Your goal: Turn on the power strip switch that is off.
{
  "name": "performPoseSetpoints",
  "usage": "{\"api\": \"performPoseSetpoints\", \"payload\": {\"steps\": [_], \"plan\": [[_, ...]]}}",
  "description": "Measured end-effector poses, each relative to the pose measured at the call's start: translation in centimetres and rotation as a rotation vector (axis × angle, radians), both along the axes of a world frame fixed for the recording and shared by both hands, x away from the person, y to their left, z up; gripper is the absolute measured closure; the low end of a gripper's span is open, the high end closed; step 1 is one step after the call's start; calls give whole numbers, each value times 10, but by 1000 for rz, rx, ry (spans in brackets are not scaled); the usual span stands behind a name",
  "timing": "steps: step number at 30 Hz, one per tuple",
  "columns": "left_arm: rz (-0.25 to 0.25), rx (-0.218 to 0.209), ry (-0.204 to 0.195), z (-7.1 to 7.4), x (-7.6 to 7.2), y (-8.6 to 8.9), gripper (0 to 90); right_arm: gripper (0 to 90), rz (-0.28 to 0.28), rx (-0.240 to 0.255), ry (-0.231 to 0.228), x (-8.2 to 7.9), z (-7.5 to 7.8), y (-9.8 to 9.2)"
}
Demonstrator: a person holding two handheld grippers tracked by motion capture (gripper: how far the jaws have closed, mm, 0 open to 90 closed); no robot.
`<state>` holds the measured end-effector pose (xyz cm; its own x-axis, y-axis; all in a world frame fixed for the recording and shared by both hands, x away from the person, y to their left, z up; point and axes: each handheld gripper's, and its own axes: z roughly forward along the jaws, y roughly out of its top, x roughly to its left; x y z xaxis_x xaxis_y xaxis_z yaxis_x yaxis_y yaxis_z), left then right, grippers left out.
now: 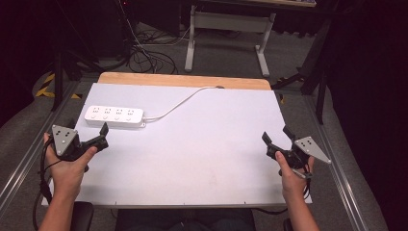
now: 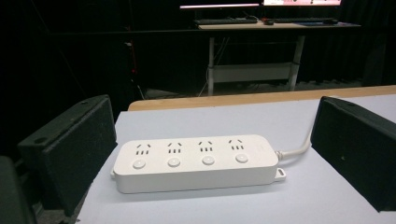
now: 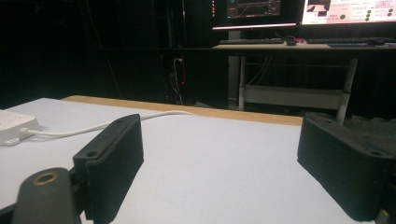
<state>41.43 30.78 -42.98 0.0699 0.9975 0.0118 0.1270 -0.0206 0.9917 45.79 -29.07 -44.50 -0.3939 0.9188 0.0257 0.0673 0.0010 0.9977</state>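
The left gripper [image 1: 91,137] sits in the left hand [image 1: 67,168] at the table's left edge, its jaws spread wide with nothing between them. The right gripper [image 1: 278,137], held in the right hand [image 1: 292,175] near the right edge, also has parted, empty jaws, and both forearms enter from below

The white four-socket plastic power strip [image 3: 14,127] is cut off by the right gripper view's left edge. Its thin white cable [image 1: 180,103] ends hidden past the table's far wooden edge [image 1: 183,80], and the socket markings are too small to read.
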Motion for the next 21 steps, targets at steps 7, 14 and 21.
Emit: {"api": "performPoseSetpoints", "payload": {"steps": [7,14,21], "plan": [[-12,1,17,-2,2,0,15,126,6,0,-7,0,1,1],[-13,-4,17,-2,3,1,17,69,13,2,-9,0,1,1],[-16,-3,21,-3,3,2,17,11,48,-16,-28,0,0,1]]}}
